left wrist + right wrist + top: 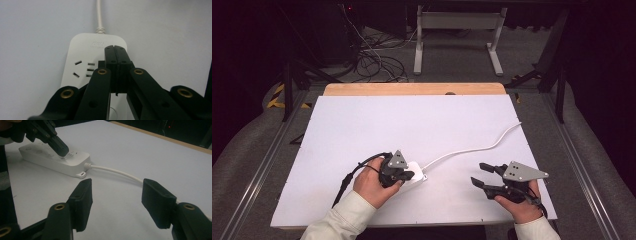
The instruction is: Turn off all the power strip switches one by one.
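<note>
A white power strip point(418, 172) lies on the white board, and its cable point(472, 149) runs off to the right edge. My left gripper point(406, 175) is shut, its joined jaws pointing down onto the strip's top. In the left gripper view the shut tips point(115, 51) sit over the power strip point(82, 47) beside a socket, near the end where the cable point(99, 15) enters. Nothing is between them. My right gripper point(478, 173) is open and empty, to the right of the strip. Its open jaws point(120, 200) face the cable point(117, 173) and the power strip point(75, 165).
The white board point(362, 130) covers most of a wooden table point(412, 89). A black cable point(344, 182) trails from the left gripper toward the front edge. Beyond the table are a white desk frame point(457, 40) and tangled floor cables point(372, 62).
</note>
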A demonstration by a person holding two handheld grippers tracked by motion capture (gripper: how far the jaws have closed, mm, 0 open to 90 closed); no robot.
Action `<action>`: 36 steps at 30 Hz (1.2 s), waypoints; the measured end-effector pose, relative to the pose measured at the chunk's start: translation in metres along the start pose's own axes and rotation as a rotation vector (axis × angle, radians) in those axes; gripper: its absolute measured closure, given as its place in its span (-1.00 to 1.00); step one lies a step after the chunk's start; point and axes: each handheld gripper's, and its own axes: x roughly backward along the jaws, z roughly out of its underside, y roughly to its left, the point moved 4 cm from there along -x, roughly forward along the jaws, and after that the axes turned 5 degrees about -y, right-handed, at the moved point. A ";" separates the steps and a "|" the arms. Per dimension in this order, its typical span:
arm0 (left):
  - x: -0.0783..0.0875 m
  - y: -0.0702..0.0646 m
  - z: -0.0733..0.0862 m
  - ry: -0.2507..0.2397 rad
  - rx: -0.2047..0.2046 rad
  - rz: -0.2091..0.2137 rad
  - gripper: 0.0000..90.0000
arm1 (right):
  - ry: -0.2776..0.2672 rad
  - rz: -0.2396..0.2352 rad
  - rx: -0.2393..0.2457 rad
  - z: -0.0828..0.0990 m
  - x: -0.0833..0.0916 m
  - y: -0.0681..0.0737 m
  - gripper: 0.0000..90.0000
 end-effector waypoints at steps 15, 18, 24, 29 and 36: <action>-0.004 0.000 0.004 0.021 -0.002 -0.012 1.00 | -0.002 0.001 0.001 0.000 0.001 0.000 -0.05; -0.005 0.000 0.004 0.019 -0.008 -0.015 1.00 | -0.002 0.001 0.002 0.000 0.001 0.000 -0.05; -0.004 -0.002 0.005 0.032 -0.019 -0.027 1.00 | -0.002 0.001 0.003 -0.001 0.001 0.000 -0.05; -0.004 -0.003 0.005 0.031 -0.020 -0.028 1.00 | -0.004 0.001 0.002 -0.001 0.001 0.001 -0.05; -0.004 -0.004 0.006 0.033 -0.025 -0.038 1.00 | 0.000 -0.001 0.004 -0.001 0.000 0.001 -0.05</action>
